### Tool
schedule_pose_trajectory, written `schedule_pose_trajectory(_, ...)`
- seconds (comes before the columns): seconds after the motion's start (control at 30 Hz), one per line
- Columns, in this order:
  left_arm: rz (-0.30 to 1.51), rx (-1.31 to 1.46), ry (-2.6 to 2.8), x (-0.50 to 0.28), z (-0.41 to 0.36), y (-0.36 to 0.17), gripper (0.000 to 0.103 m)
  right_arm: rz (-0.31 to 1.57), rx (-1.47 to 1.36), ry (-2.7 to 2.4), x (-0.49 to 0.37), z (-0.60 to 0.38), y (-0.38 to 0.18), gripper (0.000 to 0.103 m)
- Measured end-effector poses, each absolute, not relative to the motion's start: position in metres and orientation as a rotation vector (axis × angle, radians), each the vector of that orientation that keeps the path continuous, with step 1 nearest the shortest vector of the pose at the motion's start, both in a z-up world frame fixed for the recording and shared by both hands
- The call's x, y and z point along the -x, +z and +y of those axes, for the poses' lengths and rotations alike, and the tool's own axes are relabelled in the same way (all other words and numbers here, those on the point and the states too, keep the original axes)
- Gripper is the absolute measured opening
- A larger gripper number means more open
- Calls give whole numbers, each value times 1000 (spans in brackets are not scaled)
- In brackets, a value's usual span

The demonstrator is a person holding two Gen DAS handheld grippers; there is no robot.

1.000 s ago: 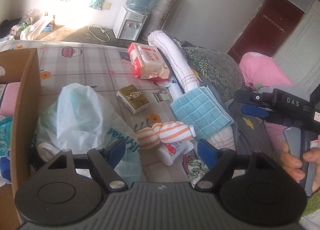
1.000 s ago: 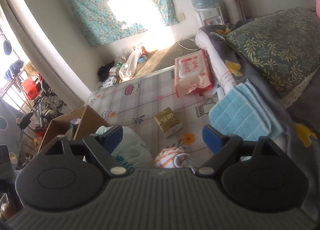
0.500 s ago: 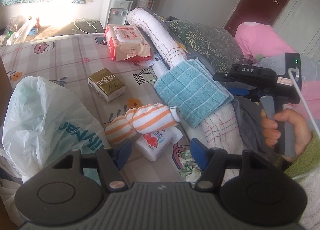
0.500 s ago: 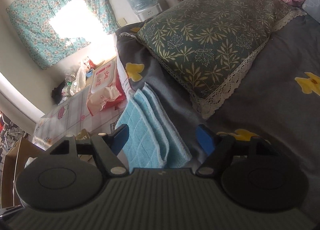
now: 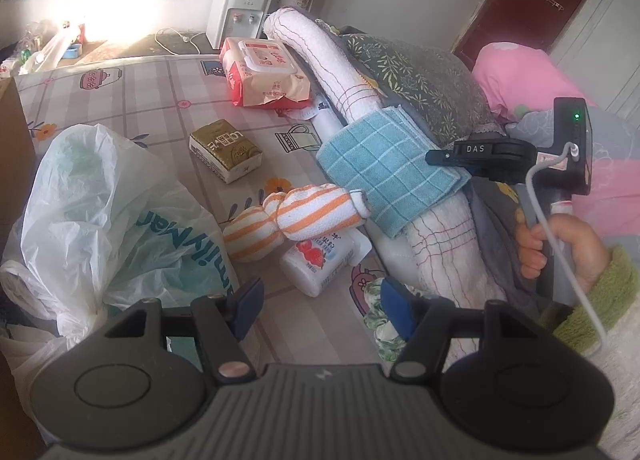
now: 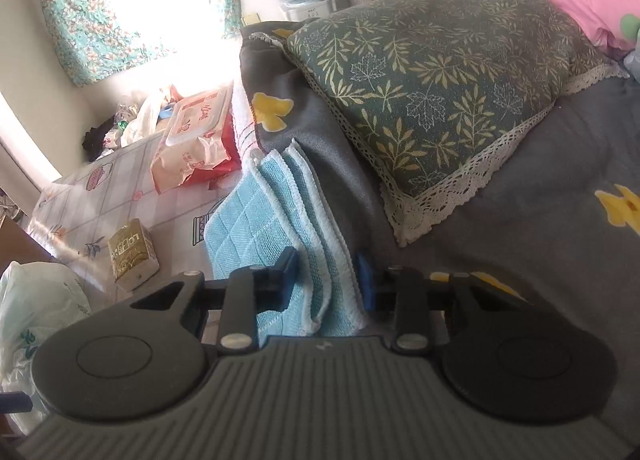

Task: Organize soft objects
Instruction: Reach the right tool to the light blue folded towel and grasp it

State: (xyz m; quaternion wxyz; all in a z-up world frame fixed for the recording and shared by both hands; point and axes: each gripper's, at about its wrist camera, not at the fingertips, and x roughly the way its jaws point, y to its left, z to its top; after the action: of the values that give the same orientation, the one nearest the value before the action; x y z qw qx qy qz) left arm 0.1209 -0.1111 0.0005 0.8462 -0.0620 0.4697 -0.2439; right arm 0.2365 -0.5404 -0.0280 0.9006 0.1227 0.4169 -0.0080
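The right gripper, jaws just closing, pinches the blue cloth stack's edge, seemingly three layers; the left gripper hangs spread over bare mattress.

Take the rolled white blanket with thin stitched lines as the marker. The folded blue checked cloth is draped over its middle. Behind it lies the leaf-patterned green pillow. Before it, on the bed's checked sheet, sit the pink pack of wet wipes near its far end, the small gold tissue pack further out, and the orange-and-white striped knotted towel atop a white lotion bottle. Furthest from it slumps the crumpled white plastic bag.
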Motion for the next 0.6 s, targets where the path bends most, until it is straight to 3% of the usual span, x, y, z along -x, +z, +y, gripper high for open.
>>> schedule_pose_trajectory(0.07, 986, 143, -510, -118, -106, 2, 66, 843, -248, -6, -230, -538, -18, 8)
schedule_pose_trajectory(0.43, 976, 201, -512, -98, -79, 7, 66, 787, -207, 35, -204, -511, 23, 4)
schedule_pose_trajectory(0.53, 974, 203, -513, -94, -74, 7, 67, 802, -237, -2, -206, -509, 20, 9)
schedule_pose_trajectory(0.6, 976, 200, -516, -91, -71, 7, 67, 810, -294, -53, -206, -517, 15, 31)
